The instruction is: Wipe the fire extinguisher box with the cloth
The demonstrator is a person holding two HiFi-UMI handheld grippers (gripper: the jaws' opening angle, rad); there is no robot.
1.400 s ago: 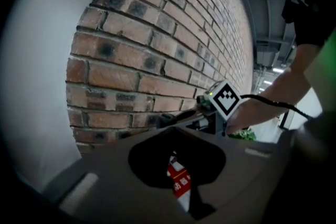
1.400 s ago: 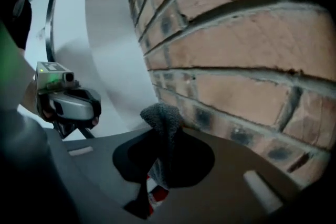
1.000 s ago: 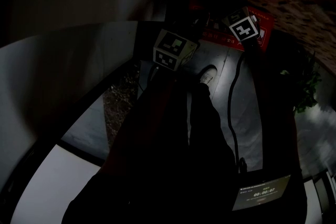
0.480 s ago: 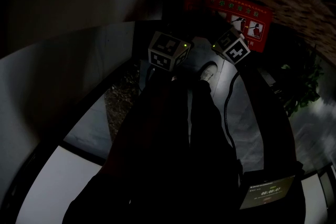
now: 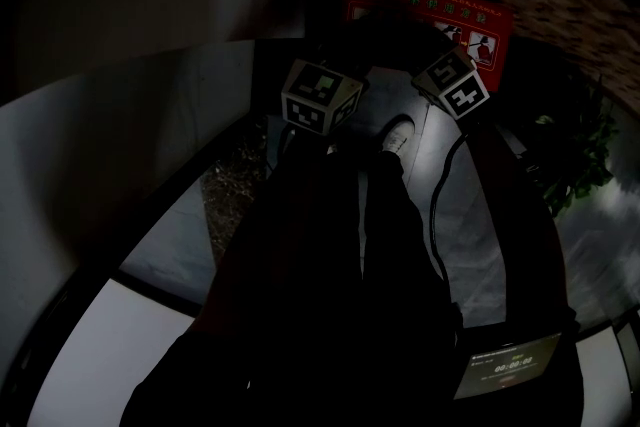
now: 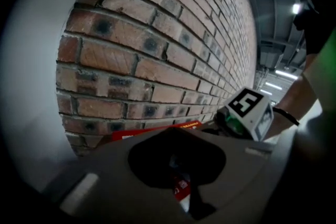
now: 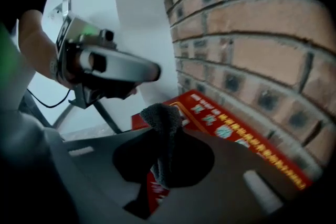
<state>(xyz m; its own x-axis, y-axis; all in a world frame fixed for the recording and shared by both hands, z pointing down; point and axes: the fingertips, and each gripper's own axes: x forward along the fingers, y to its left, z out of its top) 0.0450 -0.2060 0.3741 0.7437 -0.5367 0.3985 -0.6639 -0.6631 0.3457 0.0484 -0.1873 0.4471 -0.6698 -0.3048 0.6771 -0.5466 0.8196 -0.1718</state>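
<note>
Cloth pinched, box dead ahead.
My right gripper [image 7: 157, 178] clamped the cloth [image 7: 165, 126]; the fire extinguisher box [image 7: 236, 136] lay just beyond, lengthwise toward lower right. Left gripper [image 6: 181, 186] narrow, empty.

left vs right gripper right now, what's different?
The right gripper is shut on the grey cloth; the left gripper has its jaws together with nothing between them. In the head view the right gripper sits at the near edge of the red fire extinguisher box, while the left gripper is off to the box's left. Shared: both point at the box below the brick wall.
</note>
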